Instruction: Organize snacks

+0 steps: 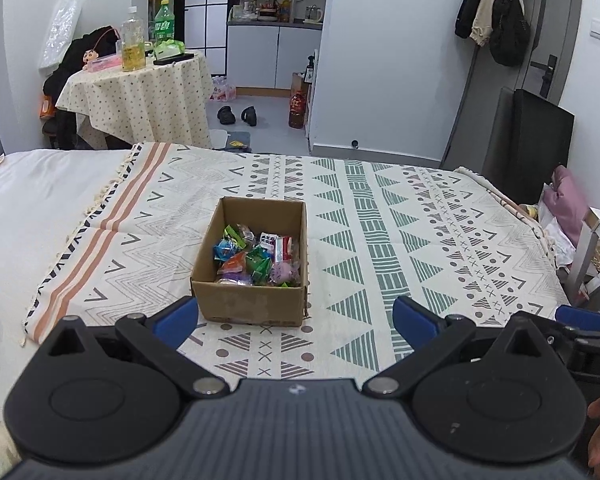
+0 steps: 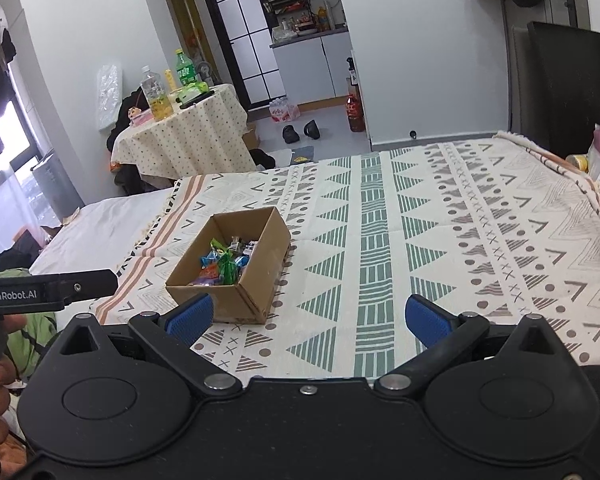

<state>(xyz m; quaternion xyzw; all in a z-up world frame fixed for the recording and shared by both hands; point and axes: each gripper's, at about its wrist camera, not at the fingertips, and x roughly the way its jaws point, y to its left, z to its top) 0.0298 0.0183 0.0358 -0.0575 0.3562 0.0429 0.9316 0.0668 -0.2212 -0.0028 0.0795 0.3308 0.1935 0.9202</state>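
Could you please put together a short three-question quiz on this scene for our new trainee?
1. True or false: the left gripper holds a snack.
2. Where do the wrapped snacks lie? A) scattered on the patterned blanket B) inside the cardboard box C) on the round table
3. Fill in: the right gripper is ____.

Key
1. False; it is open and empty.
2. B
3. open; its blue pads stand wide apart, nothing between them.
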